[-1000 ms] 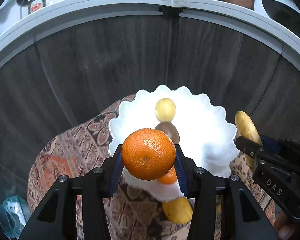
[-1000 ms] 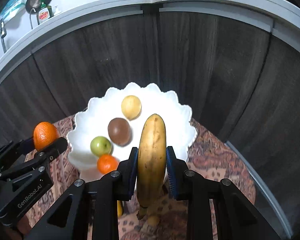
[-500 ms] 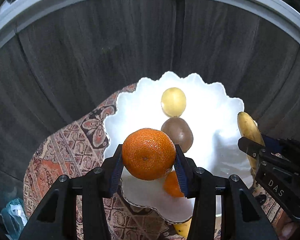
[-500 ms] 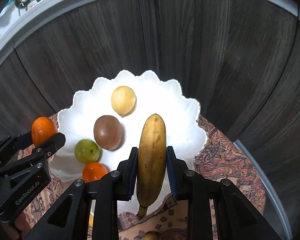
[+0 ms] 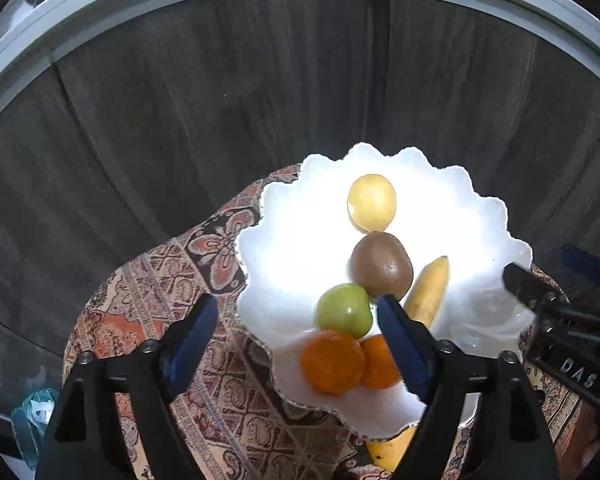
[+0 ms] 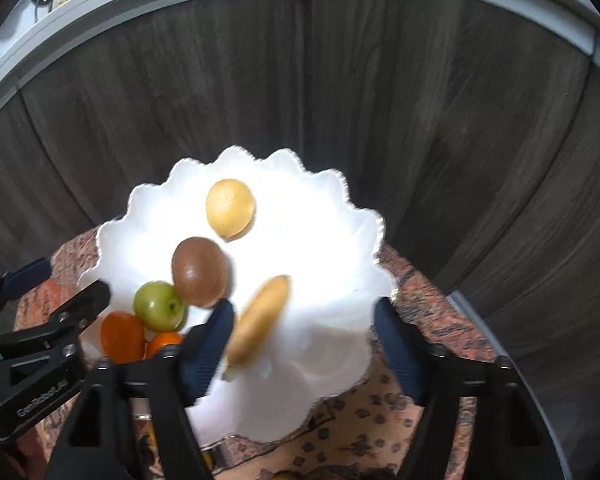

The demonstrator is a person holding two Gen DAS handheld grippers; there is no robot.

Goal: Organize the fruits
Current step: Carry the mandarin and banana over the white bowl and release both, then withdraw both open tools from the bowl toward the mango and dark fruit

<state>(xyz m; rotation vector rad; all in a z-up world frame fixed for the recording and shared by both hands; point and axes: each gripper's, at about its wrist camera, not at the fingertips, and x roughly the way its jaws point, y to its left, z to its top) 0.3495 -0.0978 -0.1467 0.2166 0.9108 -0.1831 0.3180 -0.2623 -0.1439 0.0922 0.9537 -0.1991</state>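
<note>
Left gripper [image 5: 296, 344] jaws just sprung wide, its orange [image 5: 332, 361] loose on the white scalloped plate [image 5: 296, 236], right gripper [image 6: 304, 344] marked "DAS" just let go too, blurred banana [image 6: 260, 318] on the plate, beyond them green apple [image 5: 344, 311], brown kiwi [image 5: 381, 265], yellow lemon [image 5: 372, 202], left tool reads "GenRobot.AI".

White scalloped bowl [image 5: 284, 240], two oranges [image 5: 332, 361], green apple [image 5: 343, 310], left tool [image 5: 296, 324] just opened.

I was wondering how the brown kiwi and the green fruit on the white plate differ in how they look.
The kiwi is brown and egg-shaped; the green fruit is glossy, rounder and looks somewhat smaller. The kiwi sits nearer the middle of the plate, below the yellow fruit; the green fruit lies toward the near rim, against the two oranges. Both rest on the plate, side by side.
</note>
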